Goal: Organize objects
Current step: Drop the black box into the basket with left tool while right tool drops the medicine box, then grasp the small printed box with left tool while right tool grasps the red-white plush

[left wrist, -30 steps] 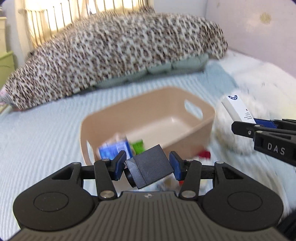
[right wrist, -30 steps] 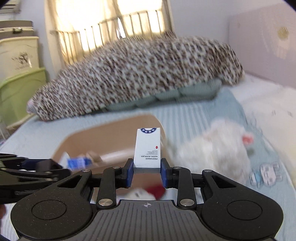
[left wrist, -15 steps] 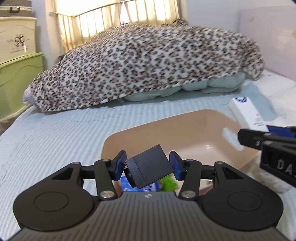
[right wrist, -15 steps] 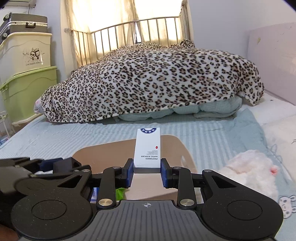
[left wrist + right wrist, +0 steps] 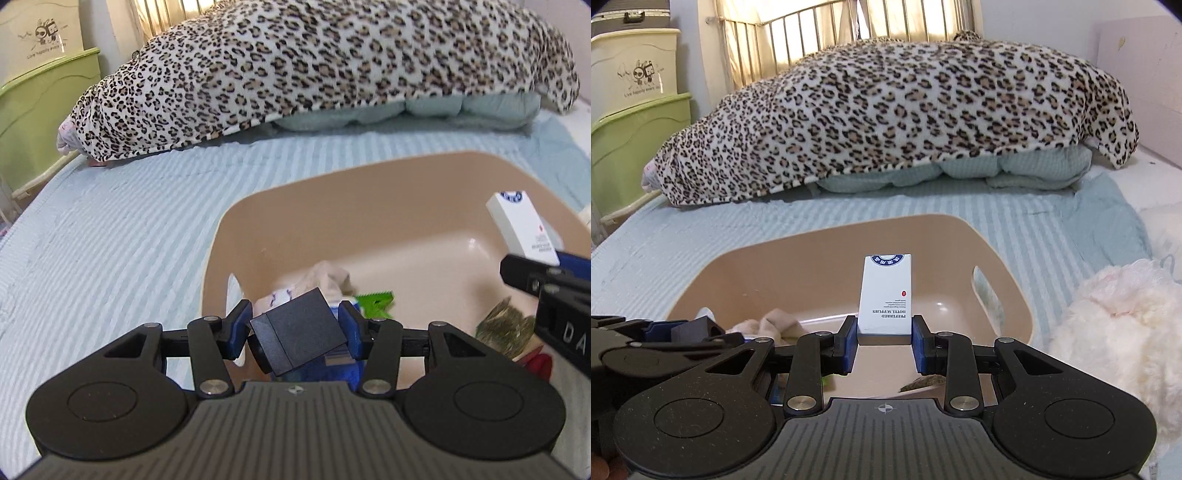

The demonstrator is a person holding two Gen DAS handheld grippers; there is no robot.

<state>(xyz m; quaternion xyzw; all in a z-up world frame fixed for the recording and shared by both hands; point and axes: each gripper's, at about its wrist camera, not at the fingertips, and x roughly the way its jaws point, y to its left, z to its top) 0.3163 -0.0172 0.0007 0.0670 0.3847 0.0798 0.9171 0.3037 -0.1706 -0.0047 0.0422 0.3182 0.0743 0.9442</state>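
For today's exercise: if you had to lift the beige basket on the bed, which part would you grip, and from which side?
Grip the beige basket at its right end wall, through the handle cutout, coming from above. The thin upright wall and slot suit a pinch. The white plush toy crowds that side.

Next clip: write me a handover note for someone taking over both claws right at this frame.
Left claw: shut on a black cube, held tilted over the near end of the beige basket.
Right claw: shut on a white hotel-supplies box, upright, over the basket's middle.
Basket sits on the striped blue bedspread. Already inside: a beige cloth, a green item, a blue package, something brownish-green and something red.
A white plush toy lies outside, right of the basket.
Left: release both held items into the basket; the plush probably follows.
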